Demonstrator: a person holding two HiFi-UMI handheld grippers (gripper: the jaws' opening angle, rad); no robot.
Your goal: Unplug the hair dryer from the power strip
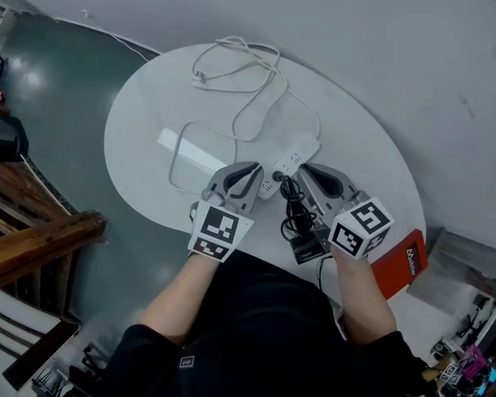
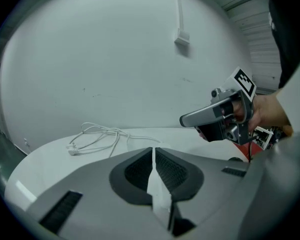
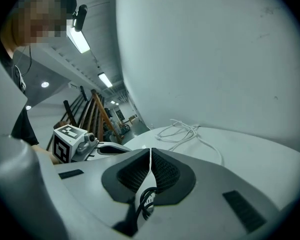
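Note:
A white power strip [image 1: 296,157] lies on the round white table [image 1: 149,122], with a black plug [image 1: 279,174] at its near end. From the plug a bundled black cord [image 1: 293,209] runs toward a dark part of the hair dryer [image 1: 307,248] at the table's near edge, mostly hidden under my right gripper. My left gripper [image 1: 252,170] [image 2: 152,151] hangs shut and empty just left of the plug. Just right of it, my right gripper [image 1: 304,170] [image 3: 150,151] is shut and empty over the black cord [image 3: 145,201].
The strip's white cord [image 1: 248,81] [image 2: 97,136] [image 3: 187,131] loops over the far side of the table. A red box [image 1: 409,263] sits at the right edge. A wooden railing [image 1: 33,238] stands to the left, a grey wall behind.

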